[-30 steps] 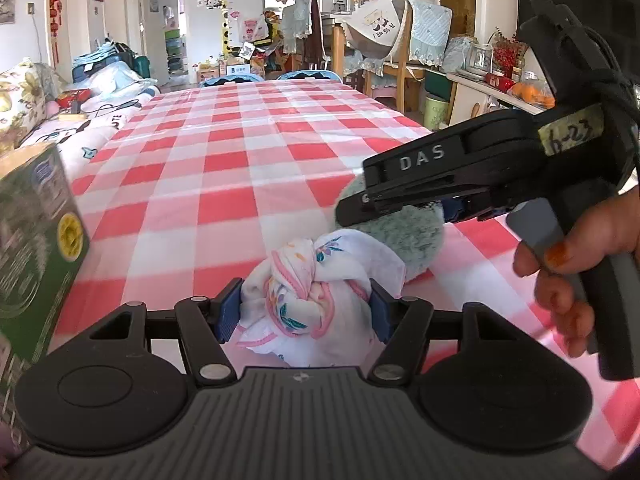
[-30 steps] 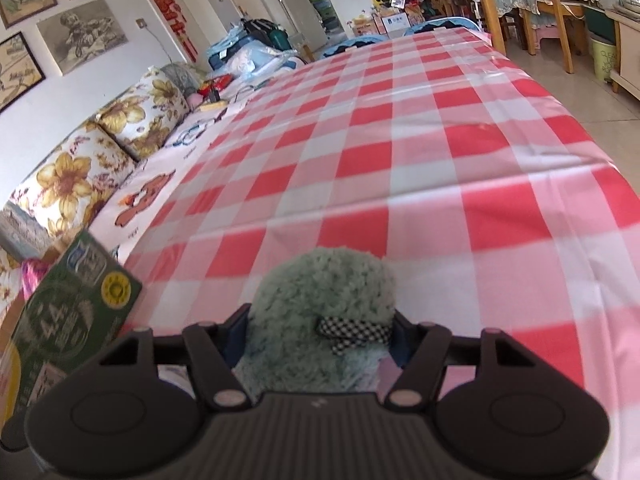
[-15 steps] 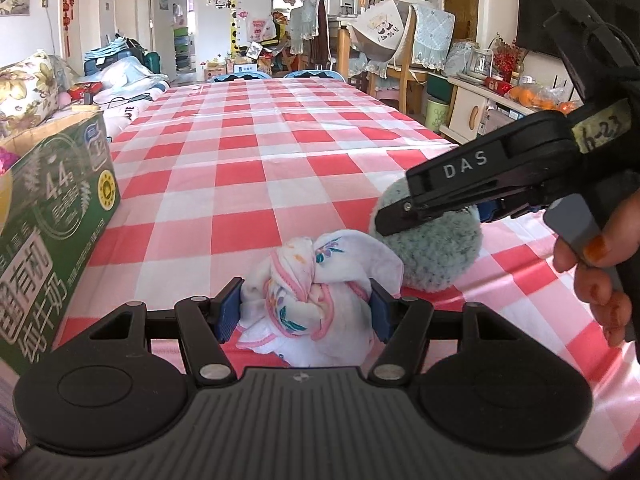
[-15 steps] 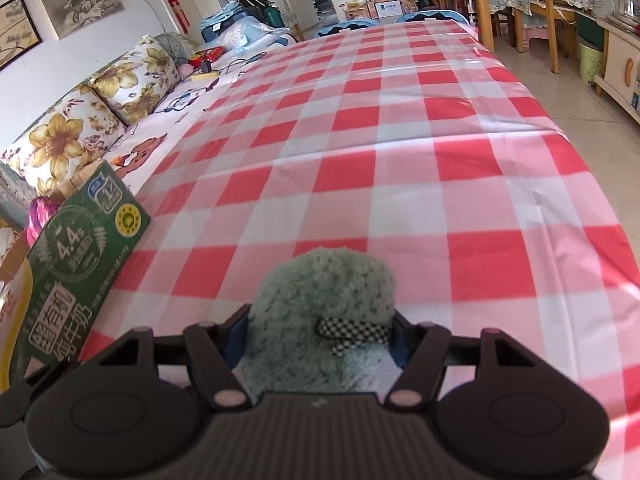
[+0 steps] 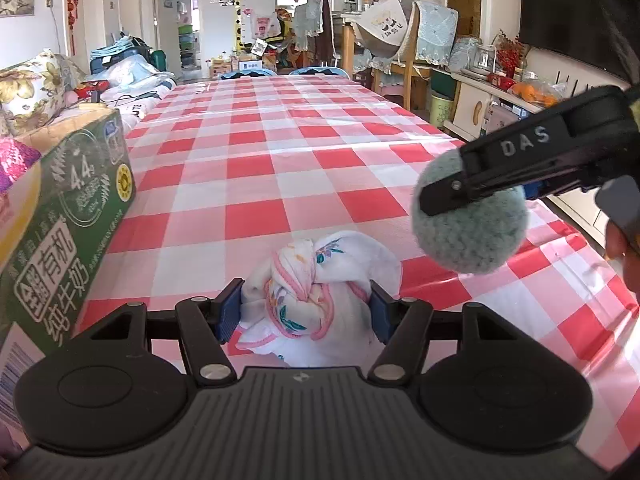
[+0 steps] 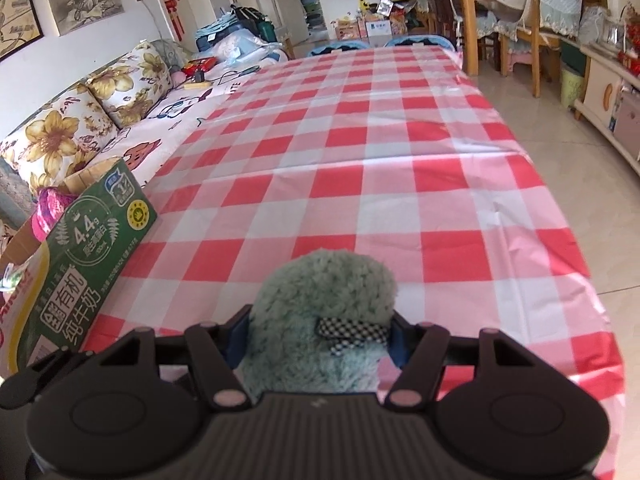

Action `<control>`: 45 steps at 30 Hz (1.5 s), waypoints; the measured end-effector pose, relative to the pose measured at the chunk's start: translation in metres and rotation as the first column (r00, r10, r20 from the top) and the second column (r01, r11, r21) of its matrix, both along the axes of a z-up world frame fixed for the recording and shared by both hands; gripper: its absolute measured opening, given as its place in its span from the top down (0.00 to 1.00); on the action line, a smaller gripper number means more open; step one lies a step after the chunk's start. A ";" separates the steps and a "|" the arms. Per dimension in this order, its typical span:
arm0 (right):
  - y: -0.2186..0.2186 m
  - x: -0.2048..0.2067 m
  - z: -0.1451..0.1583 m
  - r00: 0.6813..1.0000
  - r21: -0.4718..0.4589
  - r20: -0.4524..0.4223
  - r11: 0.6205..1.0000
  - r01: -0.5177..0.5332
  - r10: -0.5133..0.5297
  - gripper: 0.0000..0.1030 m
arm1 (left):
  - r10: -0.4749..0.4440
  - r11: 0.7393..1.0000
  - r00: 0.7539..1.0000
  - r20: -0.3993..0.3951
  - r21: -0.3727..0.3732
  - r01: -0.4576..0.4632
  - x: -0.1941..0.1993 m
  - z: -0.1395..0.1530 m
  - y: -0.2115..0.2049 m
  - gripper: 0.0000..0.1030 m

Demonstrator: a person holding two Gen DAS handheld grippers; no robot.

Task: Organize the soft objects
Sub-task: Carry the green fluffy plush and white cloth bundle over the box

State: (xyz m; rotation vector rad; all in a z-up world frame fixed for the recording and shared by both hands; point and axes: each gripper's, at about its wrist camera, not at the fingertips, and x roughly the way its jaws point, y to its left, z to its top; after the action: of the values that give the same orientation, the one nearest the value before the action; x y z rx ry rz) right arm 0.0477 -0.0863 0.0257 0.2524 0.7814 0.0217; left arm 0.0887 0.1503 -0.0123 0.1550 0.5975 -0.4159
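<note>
My left gripper (image 5: pixel 306 312) is shut on a knotted white cloth (image 5: pixel 316 292) with pink trim and a flower print, just above the red-and-white checked tablecloth (image 5: pixel 280 140). My right gripper (image 6: pixel 320 336) is shut on a fluffy green plush (image 6: pixel 324 308) with a small checkered ribbon. In the left wrist view that green plush (image 5: pixel 472 232) hangs in the air at the right, clamped under the right gripper's black finger (image 5: pixel 500 176). A hand shows at the right edge.
An open green milk carton box (image 5: pixel 68 208) (image 6: pixel 92 248) stands at the table's left edge, with a pink knitted thing (image 6: pixel 50 208) inside. A floral sofa (image 6: pixel 80 120) runs along the left. Chairs and cabinets stand to the right, past the table's edge.
The right gripper has lifted the green plush off the table and carried it up and to the right in the left wrist view. The green box has come further into both views.
</note>
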 end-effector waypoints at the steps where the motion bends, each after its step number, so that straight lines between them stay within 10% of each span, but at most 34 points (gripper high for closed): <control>1: 0.000 -0.002 0.002 1.000 -0.007 0.004 1.000 0.007 -0.006 0.37 | 0.002 1.000 1.000 -0.001 -0.004 -0.002 0.000 0.002 0.001 0.24; 45: 0.062 -0.042 0.079 0.953 -0.049 0.303 0.999 0.016 -0.001 0.37 | 0.113 0.993 0.985 0.133 -0.047 -0.108 -0.015 0.089 0.075 0.24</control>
State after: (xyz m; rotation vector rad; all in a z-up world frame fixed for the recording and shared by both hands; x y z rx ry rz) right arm 0.0052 -0.0246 0.1042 0.1983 0.4742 0.0314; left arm 0.0741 0.2256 0.0769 0.1107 0.4615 -0.3065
